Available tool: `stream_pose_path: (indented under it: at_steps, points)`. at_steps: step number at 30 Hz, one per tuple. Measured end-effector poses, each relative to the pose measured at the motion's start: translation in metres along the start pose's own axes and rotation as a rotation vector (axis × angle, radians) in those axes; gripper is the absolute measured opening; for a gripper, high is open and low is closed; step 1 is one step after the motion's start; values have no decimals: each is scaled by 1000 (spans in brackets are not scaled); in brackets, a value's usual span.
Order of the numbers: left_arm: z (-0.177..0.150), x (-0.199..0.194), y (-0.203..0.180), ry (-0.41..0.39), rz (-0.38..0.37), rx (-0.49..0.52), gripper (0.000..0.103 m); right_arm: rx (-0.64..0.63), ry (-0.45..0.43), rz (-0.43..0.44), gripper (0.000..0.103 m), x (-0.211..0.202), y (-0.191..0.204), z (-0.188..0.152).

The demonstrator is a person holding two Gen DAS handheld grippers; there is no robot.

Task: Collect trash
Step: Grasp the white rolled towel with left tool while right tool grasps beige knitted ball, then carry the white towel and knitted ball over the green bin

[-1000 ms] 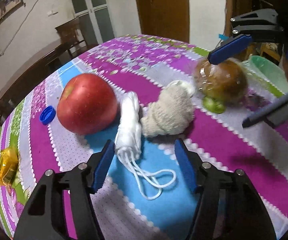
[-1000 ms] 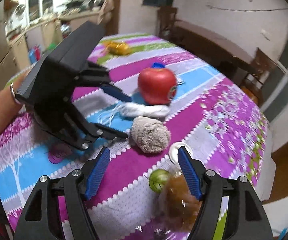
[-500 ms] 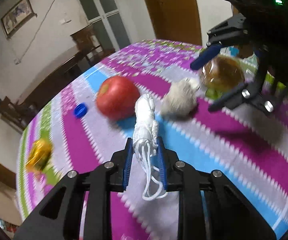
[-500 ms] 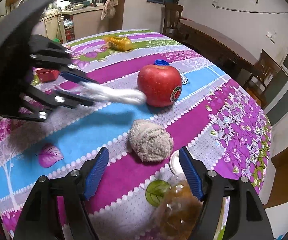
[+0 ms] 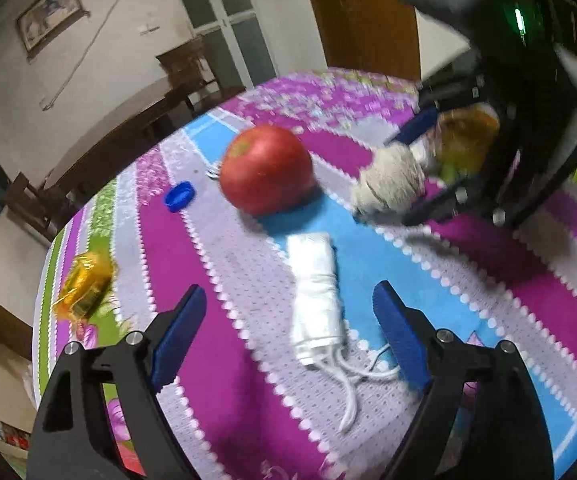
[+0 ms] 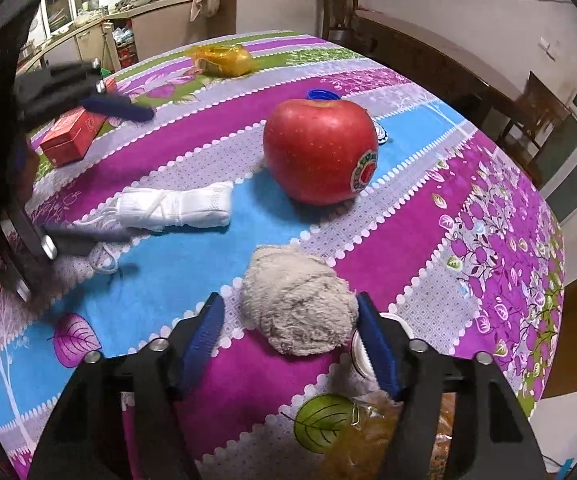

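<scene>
From my left wrist view, my right gripper (image 5: 420, 168) is smeared with blur, and it hides part of the bagged brown thing (image 5: 468, 136) behind it. From my right wrist view, my left gripper (image 6: 100, 168) is blurred and cut off by the left edge. The blue bottle cap (image 6: 322, 94) is mostly hidden behind the apple (image 6: 320, 152). The plastic bag (image 6: 372, 436) runs off the bottom edge, its contents unclear.

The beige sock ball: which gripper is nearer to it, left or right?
Right. The right gripper has the beige sock ball between its open jaws; the left gripper is over the rolled white mask.
</scene>
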State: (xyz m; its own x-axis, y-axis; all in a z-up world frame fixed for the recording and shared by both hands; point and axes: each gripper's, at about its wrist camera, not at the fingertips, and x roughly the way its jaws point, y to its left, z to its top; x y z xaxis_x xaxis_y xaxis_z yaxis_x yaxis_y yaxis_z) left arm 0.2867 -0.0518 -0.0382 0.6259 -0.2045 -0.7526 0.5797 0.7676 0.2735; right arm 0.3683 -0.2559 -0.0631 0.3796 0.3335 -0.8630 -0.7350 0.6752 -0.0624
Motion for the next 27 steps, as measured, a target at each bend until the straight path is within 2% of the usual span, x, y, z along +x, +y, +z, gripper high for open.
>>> stream_pose_path:
  at_steps: [2,3,5,9,13,15,21,24,27]
  points:
    - [-1,12,-10,29,8,36,78,17,-6,0,60,1,-2,0]
    - [-2,14,-10,19,6,30,75,22,-9,-4,58,0,-3,0]
    - [-2,15,-5,32,-23,0,65,24,-11,-15,54,0,-3,-1]
    - [-4,19,7,31,-82,-55,26,22,-32,-40,48,-5,3,-5]
    - [-6,20,10,25,-60,-66,25,43,-84,-78,48,-18,13,-11]
    - [-4,18,8,13,-27,-50,25,85,-150,-105,48,-35,19,-15]
    - [8,-18,15,-121,-4,-105,25,210,-328,-192,48,-98,55,-43]
    - [19,-32,19,-173,-8,-157,25,279,-382,-242,48,-127,69,-65]
    - [32,-50,4,-234,-21,-146,26,375,-431,-253,48,-155,73,-91]
